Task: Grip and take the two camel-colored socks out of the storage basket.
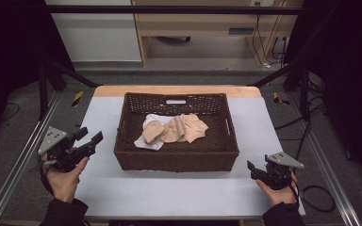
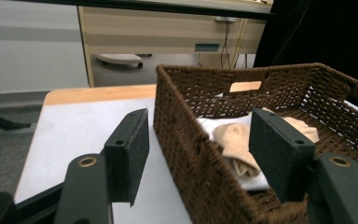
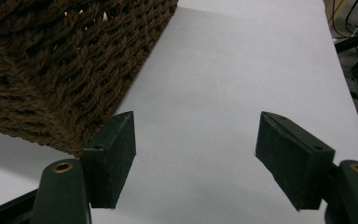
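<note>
On the white table (image 1: 179,193) sits one brown woven basket (image 1: 176,155) holding a small heap of beige and white cloths (image 1: 172,129), too bunched to count; they look already put away. Both the left gripper (image 1: 90,136) and right gripper (image 1: 250,169) gape wide, empty, outside the basket.

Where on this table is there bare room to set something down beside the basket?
Bare white table runs along the near edge between the left gripper and right gripper, plus a strip on each side of the wicker basket. Crowded: the basket's middle, where beige cloths are piled.
</note>
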